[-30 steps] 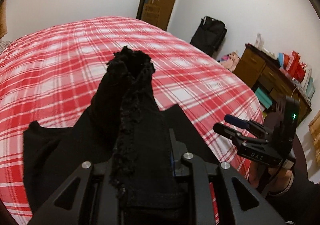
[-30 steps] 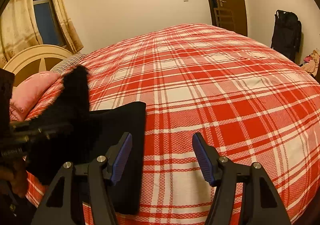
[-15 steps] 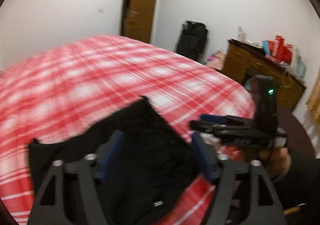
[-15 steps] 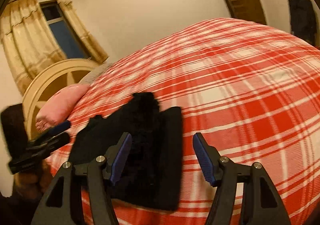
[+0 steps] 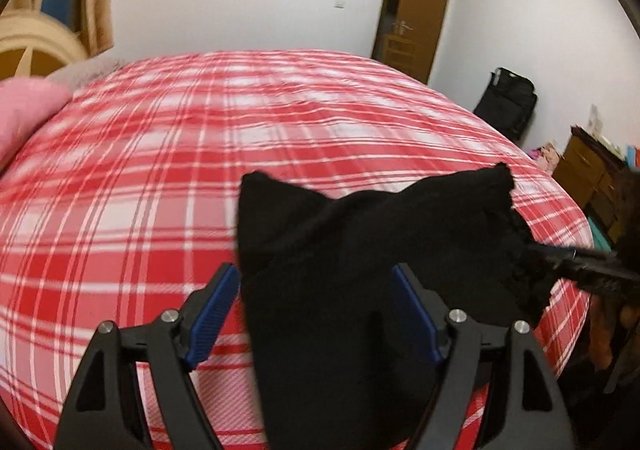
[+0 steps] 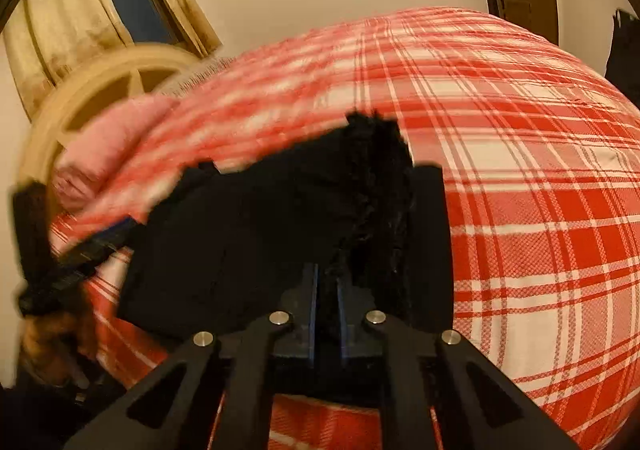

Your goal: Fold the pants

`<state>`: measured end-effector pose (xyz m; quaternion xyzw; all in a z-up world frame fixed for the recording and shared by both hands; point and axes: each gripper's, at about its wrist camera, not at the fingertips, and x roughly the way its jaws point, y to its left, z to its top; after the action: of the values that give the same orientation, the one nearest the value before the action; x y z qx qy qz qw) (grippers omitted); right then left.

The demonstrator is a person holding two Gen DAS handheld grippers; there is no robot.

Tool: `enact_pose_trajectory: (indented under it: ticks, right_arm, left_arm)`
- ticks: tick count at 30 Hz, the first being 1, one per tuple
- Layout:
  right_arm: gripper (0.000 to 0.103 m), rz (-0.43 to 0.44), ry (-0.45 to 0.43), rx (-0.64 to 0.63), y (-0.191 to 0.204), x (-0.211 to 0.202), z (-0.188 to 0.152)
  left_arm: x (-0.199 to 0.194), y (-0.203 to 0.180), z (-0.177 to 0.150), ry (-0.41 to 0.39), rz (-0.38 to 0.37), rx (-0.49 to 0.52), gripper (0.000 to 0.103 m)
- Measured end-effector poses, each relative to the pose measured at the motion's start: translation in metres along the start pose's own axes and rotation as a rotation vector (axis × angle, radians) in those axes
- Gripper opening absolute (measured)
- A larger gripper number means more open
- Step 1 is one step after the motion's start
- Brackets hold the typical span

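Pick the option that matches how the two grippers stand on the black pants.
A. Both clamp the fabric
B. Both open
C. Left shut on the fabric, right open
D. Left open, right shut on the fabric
D: the left gripper stands open over the black pants, while the right gripper pinches their frayed edge.

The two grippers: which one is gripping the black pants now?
The right gripper: its jaws are shut on the black pants. The left gripper stands open.
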<state>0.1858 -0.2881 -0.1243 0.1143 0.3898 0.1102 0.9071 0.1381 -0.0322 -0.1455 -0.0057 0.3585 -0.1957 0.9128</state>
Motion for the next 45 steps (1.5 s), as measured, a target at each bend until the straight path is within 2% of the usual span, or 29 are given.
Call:
enact_pose_trajectory:
  ticks: [3, 5, 8, 10, 11, 12, 13, 15, 16, 19, 20, 21, 23, 24, 25, 26, 27, 28, 30, 35, 38, 40, 43, 45]
  right_arm:
    - [0.007, -0.044, -0.023, 0.002, -0.004, -0.023, 0.006]
    - [0.007, -0.072, 0.012, 0.031, -0.016, -0.022, 0.000]
    - [0.011, -0.095, 0.117, 0.059, -0.035, 0.004, -0.019]
    - [0.012, -0.083, 0.101, 0.095, -0.042, 0.001, -0.020]
    - [0.016, -0.076, 0.096, 0.097, -0.042, -0.001, -0.018]
    - [0.026, -0.086, 0.090, 0.085, -0.040, -0.004, -0.015]
    - [0.042, -0.137, 0.074, 0.049, -0.035, -0.008, -0.009]
    - [0.052, -0.209, 0.018, 0.000, -0.027, -0.014, 0.002]
    - [0.052, -0.213, -0.019, -0.011, -0.023, -0.018, 0.010]
    - [0.052, -0.126, -0.104, -0.059, -0.002, -0.018, 0.038]
    - [0.052, -0.120, -0.112, -0.091, 0.005, -0.014, 0.044]
    - [0.052, -0.108, -0.108, -0.123, 0.014, -0.009, 0.048]
    - [0.052, 0.000, -0.070, -0.159, 0.023, 0.008, 0.053]
    - [0.052, 0.026, -0.051, -0.161, 0.022, 0.018, 0.054]
    - [0.050, -0.022, -0.011, -0.144, 0.015, 0.032, 0.055]
    - [0.048, -0.082, 0.077, -0.104, 0.000, 0.054, 0.055]
    - [0.044, -0.081, 0.128, -0.055, -0.014, 0.067, 0.052]
    - [0.044, -0.051, 0.121, -0.015, -0.024, 0.069, 0.047]
    - [0.044, -0.028, 0.081, -0.033, -0.024, 0.057, 0.041]
    - [0.045, -0.139, 0.015, -0.145, -0.005, 0.020, 0.016]
    - [0.045, -0.204, 0.005, -0.246, 0.007, -0.002, -0.010]
    - [0.045, -0.274, 0.022, -0.299, 0.012, 0.002, -0.024]
    - [0.045, -0.283, 0.010, -0.308, 0.007, 0.003, -0.040]
    - [0.046, -0.255, 0.005, -0.252, -0.001, 0.004, -0.039]
  left_arm:
    - [-0.002, 0.005, -0.001, -0.005, -0.013, -0.027, 0.080]
    - [-0.005, 0.005, 0.000, -0.018, -0.011, -0.020, 0.083]
    - [-0.006, 0.006, 0.000, -0.035, -0.008, -0.017, 0.092]
    - [0.006, 0.004, -0.005, -0.007, 0.011, 0.009, 0.093]
    - [0.012, 0.006, -0.007, 0.009, 0.022, 0.012, 0.093]
    - [0.020, 0.006, -0.012, 0.042, 0.026, 0.012, 0.093]
    - [0.025, 0.006, -0.016, 0.058, 0.020, 0.012, 0.093]
    - [0.028, 0.007, -0.022, 0.075, 0.024, 0.008, 0.093]
    - [0.027, 0.008, -0.023, 0.069, 0.016, 0.006, 0.093]
    - [0.023, 0.006, -0.021, 0.055, 0.021, 0.015, 0.093]
    - [0.022, 0.005, -0.021, 0.048, 0.018, 0.014, 0.093]
    - [0.021, 0.004, -0.021, 0.043, 0.012, 0.011, 0.093]
    - [0.020, 0.001, -0.022, 0.046, 0.011, 0.014, 0.093]
    - [0.019, -0.001, -0.022, 0.044, 0.016, 0.021, 0.093]
    - [0.018, -0.003, -0.023, 0.039, 0.024, 0.028, 0.093]
    - [0.017, -0.004, -0.022, 0.036, 0.025, 0.031, 0.093]
    - [0.014, -0.005, -0.021, 0.027, 0.021, 0.039, 0.093]
    - [0.013, -0.006, -0.021, 0.023, 0.021, 0.045, 0.094]
    - [0.016, -0.006, -0.020, 0.026, 0.027, 0.059, 0.095]
    - [0.022, -0.001, -0.026, 0.056, 0.019, 0.050, 0.095]
    - [0.021, -0.001, -0.026, 0.056, 0.027, 0.056, 0.096]
    - [0.022, -0.002, -0.026, 0.060, 0.025, 0.054, 0.097]
    - [0.022, -0.003, -0.027, 0.066, 0.028, 0.050, 0.097]
    - [0.022, -0.005, -0.028, 0.067, 0.029, 0.053, 0.098]
